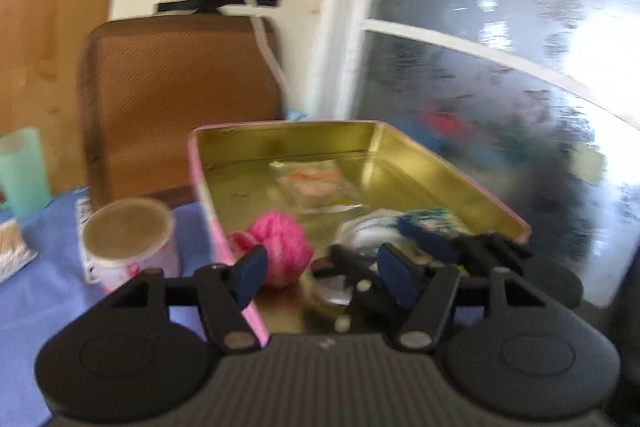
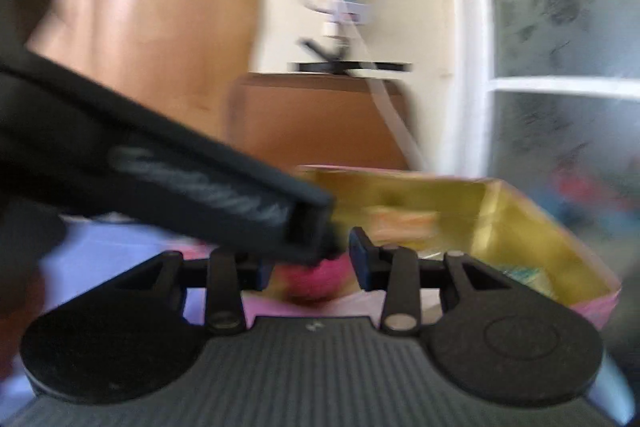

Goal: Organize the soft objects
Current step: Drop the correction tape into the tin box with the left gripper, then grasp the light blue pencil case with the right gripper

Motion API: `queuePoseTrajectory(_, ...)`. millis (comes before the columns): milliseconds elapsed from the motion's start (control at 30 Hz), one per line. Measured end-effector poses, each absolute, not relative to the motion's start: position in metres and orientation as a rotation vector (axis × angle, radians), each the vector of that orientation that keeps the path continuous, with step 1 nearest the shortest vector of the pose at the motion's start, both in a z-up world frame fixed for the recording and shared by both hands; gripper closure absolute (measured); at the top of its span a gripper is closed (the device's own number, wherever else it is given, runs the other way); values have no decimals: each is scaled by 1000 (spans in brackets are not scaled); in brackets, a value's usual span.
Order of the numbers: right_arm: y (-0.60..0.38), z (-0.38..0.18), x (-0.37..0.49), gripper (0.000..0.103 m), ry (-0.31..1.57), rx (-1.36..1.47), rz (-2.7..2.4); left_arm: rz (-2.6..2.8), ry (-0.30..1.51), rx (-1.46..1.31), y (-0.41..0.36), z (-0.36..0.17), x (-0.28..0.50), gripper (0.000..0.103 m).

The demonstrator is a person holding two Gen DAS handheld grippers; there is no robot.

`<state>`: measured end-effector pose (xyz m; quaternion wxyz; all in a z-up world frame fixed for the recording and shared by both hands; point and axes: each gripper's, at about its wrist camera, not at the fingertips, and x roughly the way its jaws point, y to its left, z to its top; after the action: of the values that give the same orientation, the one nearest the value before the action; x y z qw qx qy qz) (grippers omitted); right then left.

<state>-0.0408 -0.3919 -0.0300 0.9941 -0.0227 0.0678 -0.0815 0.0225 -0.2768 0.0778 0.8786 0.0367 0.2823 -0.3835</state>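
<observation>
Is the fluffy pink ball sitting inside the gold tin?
Yes, the fluffy pink ball lies inside the gold tin, near its left wall, just beyond the open left gripper.

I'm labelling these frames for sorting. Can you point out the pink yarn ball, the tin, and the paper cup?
Yarn ball [image 1: 282, 251]: left wrist view, middle of the pink ball.
Tin [image 1: 404, 163]: left wrist view, inner gold right wall.
Cup [image 1: 128, 227]: left wrist view, its flat top.
</observation>
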Motion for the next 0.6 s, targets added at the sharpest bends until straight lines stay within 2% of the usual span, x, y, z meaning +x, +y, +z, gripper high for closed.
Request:
queuePoseTrajectory(33, -398, -37, -34, 50, 158, -73, -214, -797, 599, 48, -270, 77, 22, 41)
queuePoseTrajectory(100, -411, -43, -22, 54, 208, -27, -270, -811, 588, 18, -252, 76, 17, 39)
queuePoseTrajectory(367, -407, -46, -52, 55, 152, 76, -220, -726, 603, 9, -180, 57, 11, 37)
queuePoseTrajectory(600, -374, -26, -60, 54, 105, 68, -46, -518, 591, -66, -72, 41, 10, 37)
